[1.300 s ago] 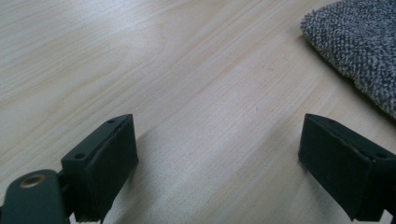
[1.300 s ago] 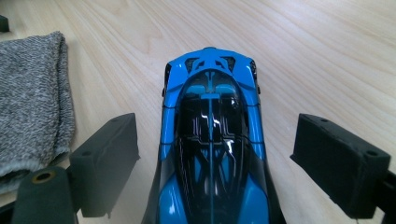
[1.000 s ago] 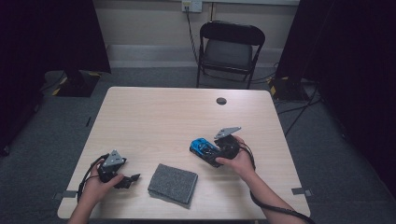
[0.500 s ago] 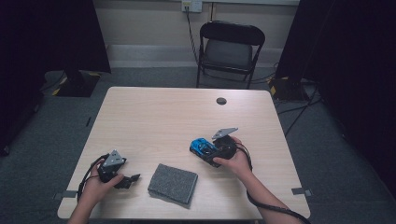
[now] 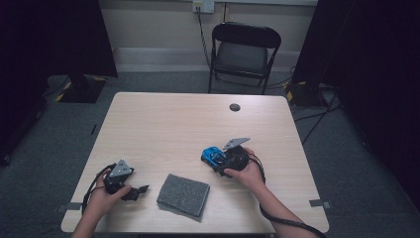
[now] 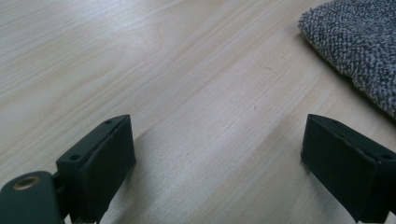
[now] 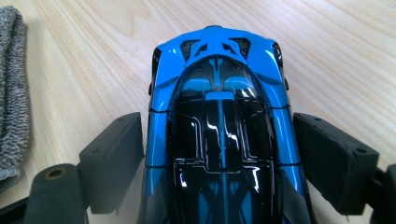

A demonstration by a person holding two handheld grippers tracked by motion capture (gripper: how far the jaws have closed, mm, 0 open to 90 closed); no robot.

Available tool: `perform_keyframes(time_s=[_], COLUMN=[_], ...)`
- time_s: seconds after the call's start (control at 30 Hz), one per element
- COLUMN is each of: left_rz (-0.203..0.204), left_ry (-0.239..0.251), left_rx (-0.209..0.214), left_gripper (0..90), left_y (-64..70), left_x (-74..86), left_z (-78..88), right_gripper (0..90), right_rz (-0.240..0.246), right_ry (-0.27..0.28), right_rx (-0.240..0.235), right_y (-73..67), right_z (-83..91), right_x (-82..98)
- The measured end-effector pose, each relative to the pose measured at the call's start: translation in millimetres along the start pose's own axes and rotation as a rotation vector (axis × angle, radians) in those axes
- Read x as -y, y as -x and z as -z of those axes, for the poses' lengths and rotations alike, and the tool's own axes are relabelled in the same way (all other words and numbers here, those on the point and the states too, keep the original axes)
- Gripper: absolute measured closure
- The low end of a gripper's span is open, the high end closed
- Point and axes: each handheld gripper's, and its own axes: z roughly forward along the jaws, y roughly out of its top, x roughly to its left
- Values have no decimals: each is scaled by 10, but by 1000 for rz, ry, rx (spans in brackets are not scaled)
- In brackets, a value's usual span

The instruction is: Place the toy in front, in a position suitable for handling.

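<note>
Counting gives one blue toy car (image 7: 219, 126), one grey cloth (image 5: 183, 195) and two claws on the wooden surface (image 5: 163, 129). The car sits right of centre, between the jaws of the right claw (image 7: 219, 154); those jaws have just been closing, the left pad close against the car's flank, a thin gap at the right pad. The left claw (image 6: 219, 158) rests near the front left edge, jaws wide apart with bare wood between them, the cloth just beside it. One small dark disc (image 5: 235, 107) lies toward the far edge, and one folding chair (image 5: 243, 49) stands behind.
</note>
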Motion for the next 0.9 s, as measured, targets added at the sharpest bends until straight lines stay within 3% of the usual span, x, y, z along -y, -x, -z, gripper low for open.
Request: perform_keyframes(time_s=[0.33,0.7,0.9], left_rz=[-2,-2,-2], left_ry=[0,0,-1], left_rx=[1,1,3], left_gripper=[92,92,88], left_y=[0,0,1], left_x=[0,0,-1], left_z=[0,0,-2], right_gripper=[174,183,183], right_rz=[27,-29,-48], right_ry=[-17,-51,-27], right_rx=[59,94,94], right_y=[-53,-100,-105], right_z=[-19,-14,33], right_x=[-1,-47,-107])
